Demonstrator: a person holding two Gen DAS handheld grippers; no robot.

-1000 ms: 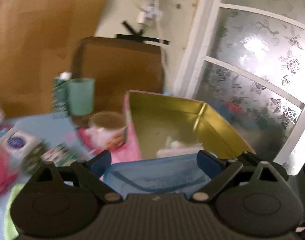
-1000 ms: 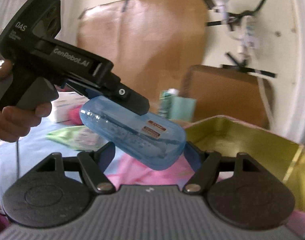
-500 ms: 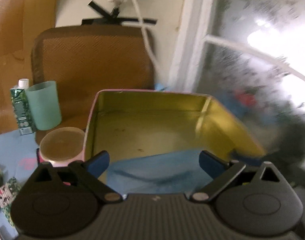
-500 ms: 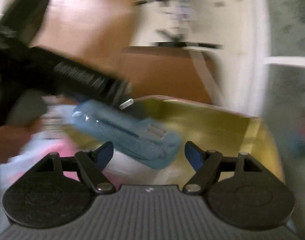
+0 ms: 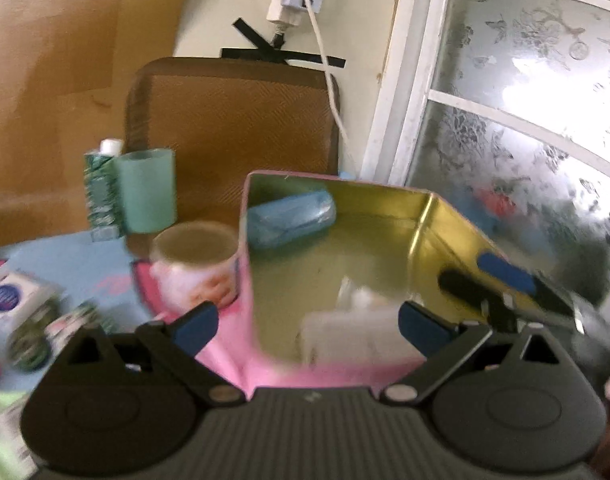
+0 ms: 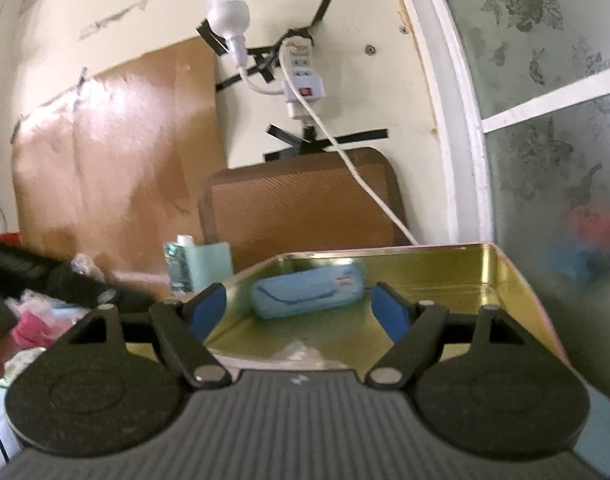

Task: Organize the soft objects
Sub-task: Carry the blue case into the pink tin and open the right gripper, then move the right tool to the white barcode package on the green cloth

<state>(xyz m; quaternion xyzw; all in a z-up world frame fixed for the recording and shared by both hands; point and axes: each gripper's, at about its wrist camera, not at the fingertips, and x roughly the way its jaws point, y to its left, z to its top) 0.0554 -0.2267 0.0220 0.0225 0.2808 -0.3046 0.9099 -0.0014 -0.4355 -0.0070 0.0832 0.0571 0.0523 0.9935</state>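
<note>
A light blue cloth-covered table (image 5: 65, 252) carries a gold-lined pink tin (image 5: 433, 216) right, with a mug (image 5: 195, 264), green cup (image 5: 147, 190) and carton (image 5: 99, 192) left.

You're in lived-in home room, not lab. Evidence: cream wall with power strip (image 6: 303, 80) taped up in black tape, bare bulb (image 6: 229, 12) plugged beside it. Cardboard sheet (image 6: 117, 152) taped to wall. Frosted floral-pattern window (image 5: 525, 92) in white frame at right. Household clutter on blue printed cloth (image 5: 65, 256): drink carton (image 5: 99, 188), green cup (image 5: 147, 190), printed mug (image 5: 197, 268), gold-lined tin box (image 5: 445, 236).
</note>
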